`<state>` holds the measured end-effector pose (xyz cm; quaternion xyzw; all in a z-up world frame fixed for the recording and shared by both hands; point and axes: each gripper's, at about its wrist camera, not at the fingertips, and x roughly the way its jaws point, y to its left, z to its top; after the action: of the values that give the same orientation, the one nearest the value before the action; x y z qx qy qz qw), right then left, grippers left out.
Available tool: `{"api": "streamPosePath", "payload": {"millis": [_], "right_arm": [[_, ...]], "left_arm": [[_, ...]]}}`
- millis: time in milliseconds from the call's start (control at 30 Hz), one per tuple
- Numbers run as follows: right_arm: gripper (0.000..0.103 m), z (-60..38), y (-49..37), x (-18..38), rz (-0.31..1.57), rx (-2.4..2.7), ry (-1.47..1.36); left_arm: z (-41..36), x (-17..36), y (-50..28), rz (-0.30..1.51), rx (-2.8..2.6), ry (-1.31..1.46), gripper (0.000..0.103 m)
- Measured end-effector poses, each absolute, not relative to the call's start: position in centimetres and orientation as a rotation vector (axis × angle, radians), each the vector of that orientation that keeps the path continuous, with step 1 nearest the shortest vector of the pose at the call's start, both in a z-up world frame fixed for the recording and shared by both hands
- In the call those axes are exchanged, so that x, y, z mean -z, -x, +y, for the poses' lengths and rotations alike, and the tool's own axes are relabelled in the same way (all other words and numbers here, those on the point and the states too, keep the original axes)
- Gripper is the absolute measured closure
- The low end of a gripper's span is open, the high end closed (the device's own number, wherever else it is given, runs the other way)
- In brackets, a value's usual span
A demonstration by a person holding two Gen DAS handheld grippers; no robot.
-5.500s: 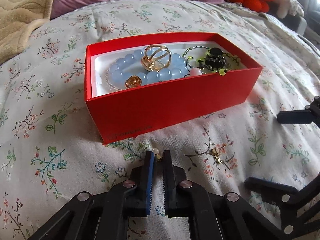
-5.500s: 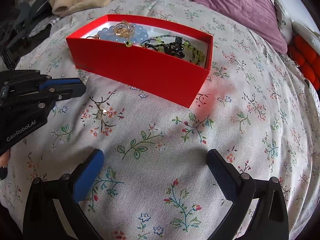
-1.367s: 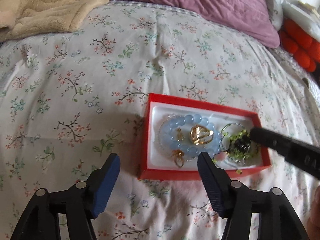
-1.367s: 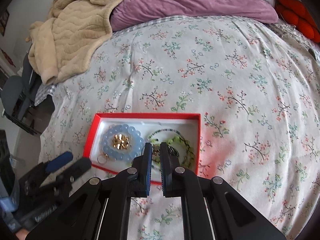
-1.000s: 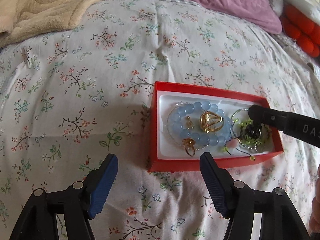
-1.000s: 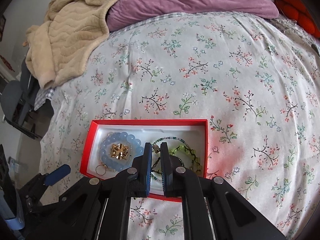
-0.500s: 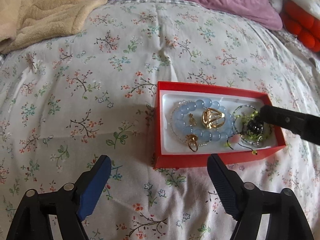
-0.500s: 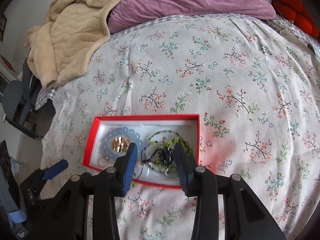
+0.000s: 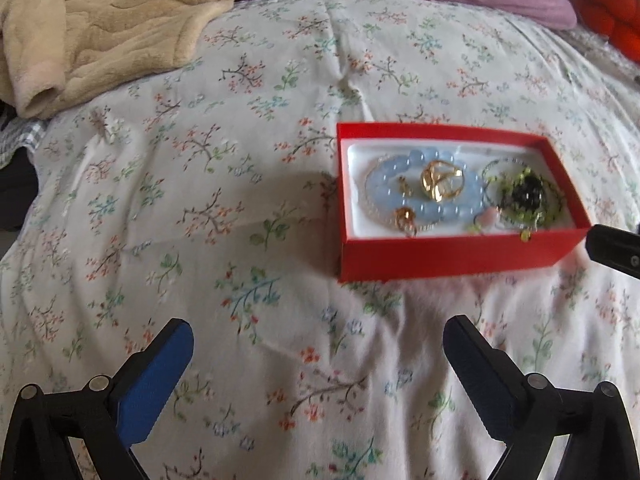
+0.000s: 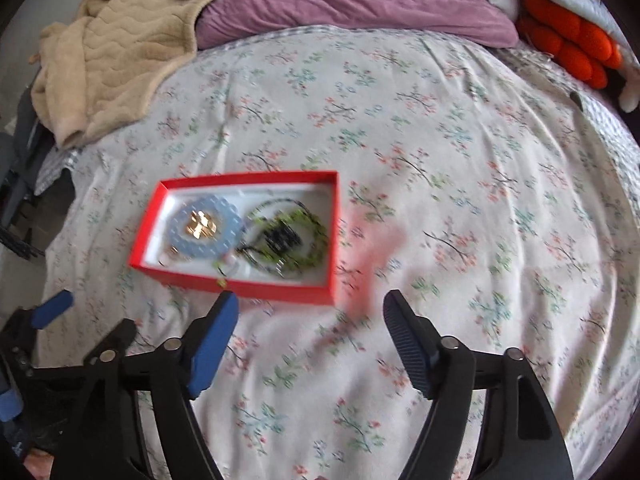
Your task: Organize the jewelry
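A: Box [image 9: 448, 258]: bright red walls, white lining inside. Bedspread [image 9: 248, 208] under it: off-white, printed with small sprigs, dark twigs, coral-red blossoms, green and teal leaves.

B: Contents. Bead bracelet [image 9: 384, 190] is pale translucent blue. Ring [image 9: 442, 180] lying on it is shiny gold, with two smaller gold pieces beside it. Beaded strand [image 9: 524, 196]: lime green with a black cluster at its centre, one pink bead nearby.

A: Blanket [image 10: 116, 48]: beige, quilted in wavy lines. Pillow [image 10: 352, 0]: dusty purple. Cushion [image 10: 572, 48]: vivid orange, lumpy.

B: Left gripper [image 9: 318, 344] is black; one pad is blue, the other dark navy and ribbed. Right gripper [image 10: 310, 320] has the same colours.
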<state>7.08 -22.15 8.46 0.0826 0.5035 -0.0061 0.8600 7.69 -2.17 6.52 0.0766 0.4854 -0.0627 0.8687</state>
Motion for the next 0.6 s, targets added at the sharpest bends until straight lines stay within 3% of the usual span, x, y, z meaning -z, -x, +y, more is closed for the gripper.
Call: {"api": "streamPosePath", "payload": {"millis": [67, 167, 600], "right_arm": [[0.008, -22.2, -6.3, -8.3, 1.052, 0.035, -0.146], [0.0, -22.3, -5.3, -7.9, 1.061, 0.067, -0.106], [0.0, -22.6, -1.8, -7.1, 1.082, 0.104, -0.068]], "left_arm": [[-2.0, -6.3, -7.1, 1.021, 0.127, -0.165, 0.001], [-1.7, -6.0, -6.4, 1.035, 0.127, -0.16, 0.001], [-1.3, -5.6, -3.9, 1.037, 0.133, -0.131, 0.001]]}}
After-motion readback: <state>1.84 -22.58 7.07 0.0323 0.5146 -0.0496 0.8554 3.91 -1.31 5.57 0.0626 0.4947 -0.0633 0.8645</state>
